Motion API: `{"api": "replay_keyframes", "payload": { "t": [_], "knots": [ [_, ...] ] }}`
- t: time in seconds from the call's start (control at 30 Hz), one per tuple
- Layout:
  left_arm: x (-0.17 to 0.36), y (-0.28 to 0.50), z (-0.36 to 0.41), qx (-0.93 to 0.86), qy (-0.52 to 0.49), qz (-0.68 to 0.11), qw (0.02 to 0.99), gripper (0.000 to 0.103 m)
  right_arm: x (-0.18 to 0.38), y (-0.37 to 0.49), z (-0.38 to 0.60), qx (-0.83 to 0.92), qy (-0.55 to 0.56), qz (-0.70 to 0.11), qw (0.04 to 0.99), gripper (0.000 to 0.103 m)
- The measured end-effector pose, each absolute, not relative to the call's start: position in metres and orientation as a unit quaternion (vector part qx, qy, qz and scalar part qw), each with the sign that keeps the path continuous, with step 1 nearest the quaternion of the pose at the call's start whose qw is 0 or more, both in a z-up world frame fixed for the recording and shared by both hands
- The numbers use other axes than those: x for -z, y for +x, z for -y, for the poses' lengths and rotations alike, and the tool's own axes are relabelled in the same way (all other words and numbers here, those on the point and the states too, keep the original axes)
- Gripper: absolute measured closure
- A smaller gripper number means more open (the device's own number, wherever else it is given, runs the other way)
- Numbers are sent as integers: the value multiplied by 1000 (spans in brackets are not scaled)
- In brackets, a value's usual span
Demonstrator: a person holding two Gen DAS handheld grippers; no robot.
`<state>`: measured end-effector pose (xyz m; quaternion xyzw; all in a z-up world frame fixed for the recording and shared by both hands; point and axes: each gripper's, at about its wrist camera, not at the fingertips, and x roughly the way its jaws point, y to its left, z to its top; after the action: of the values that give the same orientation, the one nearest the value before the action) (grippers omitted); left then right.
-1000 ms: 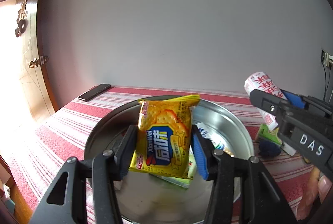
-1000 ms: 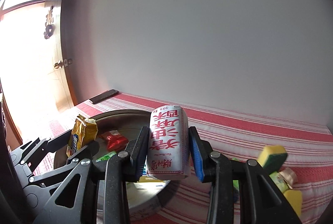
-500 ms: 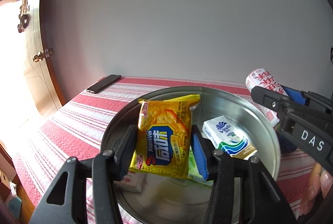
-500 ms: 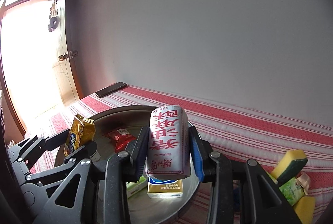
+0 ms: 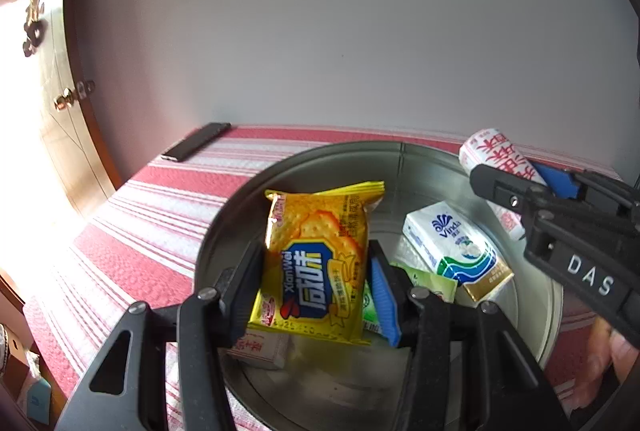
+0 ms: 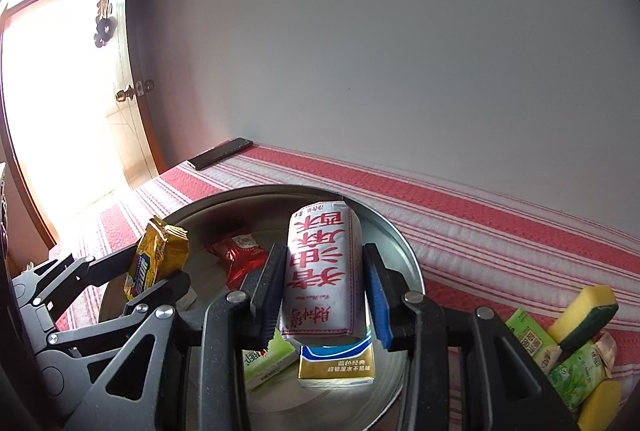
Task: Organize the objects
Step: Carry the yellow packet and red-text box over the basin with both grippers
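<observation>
Presently, a yellow cracker packet (image 5: 316, 263) is held upright in the left gripper (image 5: 316, 291) above the metal basin (image 5: 440, 159); a white tissue pack (image 6: 322, 271) is clamped in the right gripper (image 6: 320, 291) over the basin's right rim. Both are judged light, soft and crushable, best gripped by their flat sides.

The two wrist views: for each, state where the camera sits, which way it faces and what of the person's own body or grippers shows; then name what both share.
Left wrist: on the left gripper, looking down-forward at its yellow cracker packet over the metal basin; the right gripper and a fingertip show.
Right wrist: on the right gripper, facing its white roll pack; the left gripper shows.
Shared: basin, both packs, phone, striped cloth.
</observation>
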<state>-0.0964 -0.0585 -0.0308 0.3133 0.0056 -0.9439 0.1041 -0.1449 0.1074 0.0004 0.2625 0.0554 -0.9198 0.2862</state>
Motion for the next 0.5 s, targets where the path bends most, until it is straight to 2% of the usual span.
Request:
{"api": "replay_keyframes", "payload": {
  "t": [0.5],
  "knots": [
    [42, -104, 56, 933, 345, 9, 104, 52, 14, -151, -93, 908, 292, -68, 293, 62]
  ]
}}
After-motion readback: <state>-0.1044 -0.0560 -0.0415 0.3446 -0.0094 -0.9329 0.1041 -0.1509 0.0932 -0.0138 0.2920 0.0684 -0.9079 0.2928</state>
